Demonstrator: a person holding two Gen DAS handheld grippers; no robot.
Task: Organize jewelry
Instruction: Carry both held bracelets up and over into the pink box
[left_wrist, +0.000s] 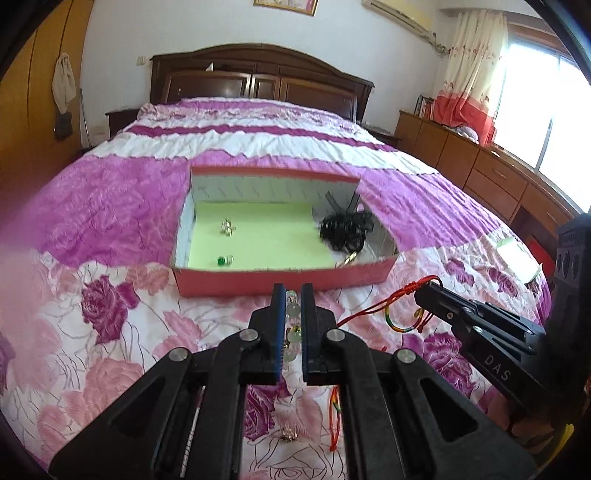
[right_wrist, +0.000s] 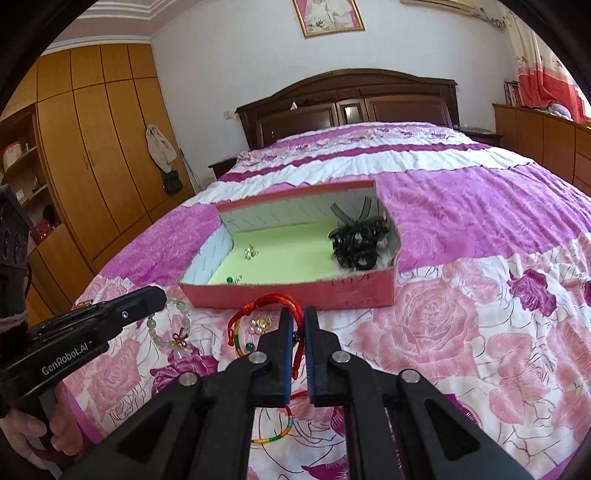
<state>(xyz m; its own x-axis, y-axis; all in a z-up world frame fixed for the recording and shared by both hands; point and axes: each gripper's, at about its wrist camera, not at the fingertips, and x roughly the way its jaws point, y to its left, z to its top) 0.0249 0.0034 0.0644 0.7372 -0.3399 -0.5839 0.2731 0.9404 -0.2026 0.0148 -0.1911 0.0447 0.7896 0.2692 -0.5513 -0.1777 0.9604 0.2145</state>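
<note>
My left gripper (left_wrist: 291, 295) is shut on a pale green bead bracelet (left_wrist: 292, 314), which hangs over the floral bedspread. The right wrist view shows the same bracelet (right_wrist: 173, 332) dangling from the left gripper (right_wrist: 157, 295). My right gripper (right_wrist: 298, 317) is shut on a red cord bracelet (right_wrist: 258, 301) with a rainbow section and a green bead. Seen from the left wrist, that cord (left_wrist: 388, 306) trails from the right gripper (left_wrist: 424, 290). Just ahead of both lies a red box (left_wrist: 280, 286) (right_wrist: 295, 297) lined in light green.
Inside the box are black hair ties (left_wrist: 343, 229), a small clear earring (left_wrist: 228, 227) and a green bead piece (left_wrist: 223, 261). Another rainbow cord bracelet (right_wrist: 273, 439) and crystal earrings (right_wrist: 258, 325) lie on the bedspread. A wardrobe stands left, drawers right.
</note>
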